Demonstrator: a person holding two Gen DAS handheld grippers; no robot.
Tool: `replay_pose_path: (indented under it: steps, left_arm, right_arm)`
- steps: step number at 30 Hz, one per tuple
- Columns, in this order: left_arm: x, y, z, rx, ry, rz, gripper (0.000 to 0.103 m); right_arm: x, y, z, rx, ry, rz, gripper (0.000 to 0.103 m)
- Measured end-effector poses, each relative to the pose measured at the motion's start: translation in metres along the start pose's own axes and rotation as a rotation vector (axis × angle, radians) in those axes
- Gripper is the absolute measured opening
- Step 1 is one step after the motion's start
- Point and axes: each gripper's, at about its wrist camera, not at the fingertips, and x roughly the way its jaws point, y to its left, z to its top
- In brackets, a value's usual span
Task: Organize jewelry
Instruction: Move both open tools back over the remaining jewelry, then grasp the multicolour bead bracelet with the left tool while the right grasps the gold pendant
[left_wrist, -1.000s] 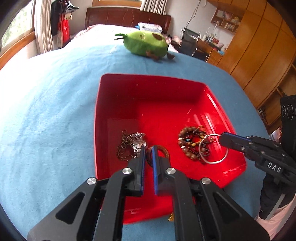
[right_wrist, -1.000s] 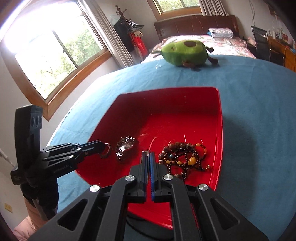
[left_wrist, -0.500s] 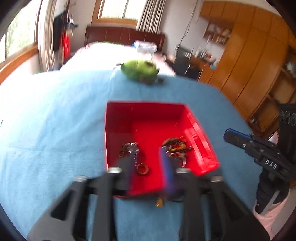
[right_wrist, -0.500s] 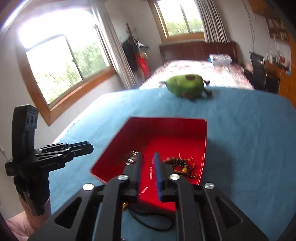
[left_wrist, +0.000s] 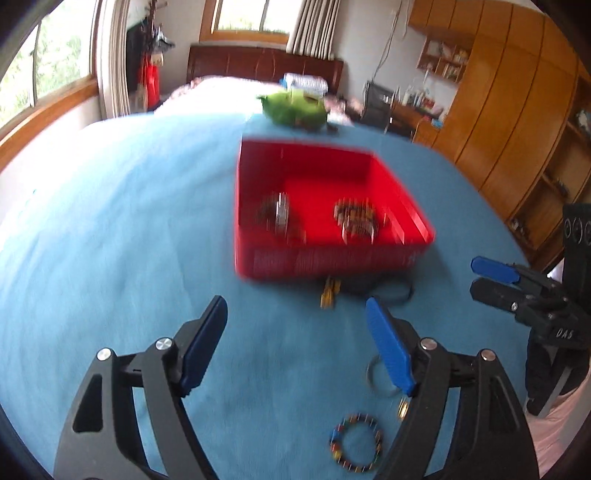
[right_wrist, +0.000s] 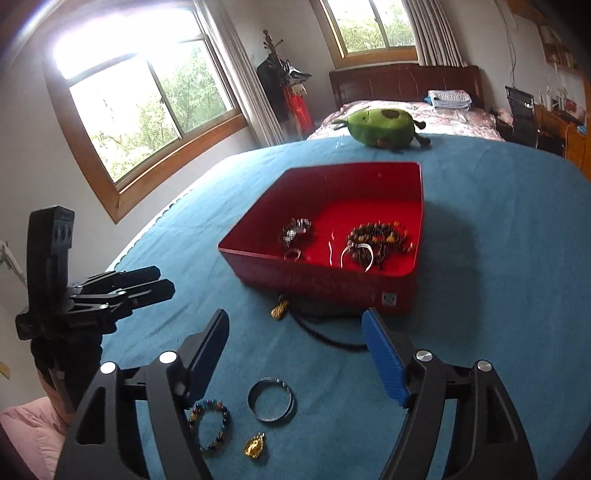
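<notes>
1. Jewelry lies partly in the red tray: a metal watch, a brown bead necklace and a silver bangle.
2. In front of the tray, on the blue blanket, lie a dark bangle, a multicoloured bead bracelet, a gold pendant and a black cord.
3. The left gripper and right gripper are empty, their jaws opening.
4. A second ago both were clenched over the tray; both have since pulled back.
</notes>
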Motion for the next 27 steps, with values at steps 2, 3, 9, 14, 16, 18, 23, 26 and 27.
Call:
replay_pose_path:
  steps: [2,3,9,14,16,18,23,26,27]
  left_arm:
    - [0.007,0.001,-0.017,0.008,0.033,0.013,0.077]
    - [0.009,0.001,-0.025,0.013,0.045,0.021,0.077]
    - [0.014,0.002,-0.072,0.029,0.117,0.025,0.077]
    - [0.009,-0.011,-0.093,0.042,0.135,0.016,0.077]
    - [0.01,-0.016,-0.099,0.043,0.143,0.017,0.076]
    - [0.012,-0.021,-0.103,0.048,0.153,0.018,0.076]
    - [0.017,-0.031,-0.11,0.064,0.176,0.04,0.075]
    - [0.023,-0.032,-0.113,0.056,0.198,0.041,0.073]
    - [0.025,-0.032,-0.113,0.053,0.201,0.043,0.073]
  right_arm:
    - [0.005,-0.002,-0.019,0.026,0.032,0.012,0.077]
    - [0.006,-0.003,-0.028,0.039,0.042,0.01,0.078]
    - [-0.003,0.001,-0.07,0.063,0.068,0.006,0.078]
    - [0.0,0.01,-0.093,0.067,0.129,0.045,0.056]
    - [0.003,0.014,-0.1,0.072,0.157,0.068,0.052]
    - [0.005,0.019,-0.103,0.065,0.171,0.074,0.049]
    - [0.012,0.028,-0.107,0.054,0.2,0.081,0.041]
    - [0.018,0.028,-0.108,0.063,0.22,0.077,0.04]
    - [0.021,0.028,-0.108,0.067,0.225,0.074,0.039]
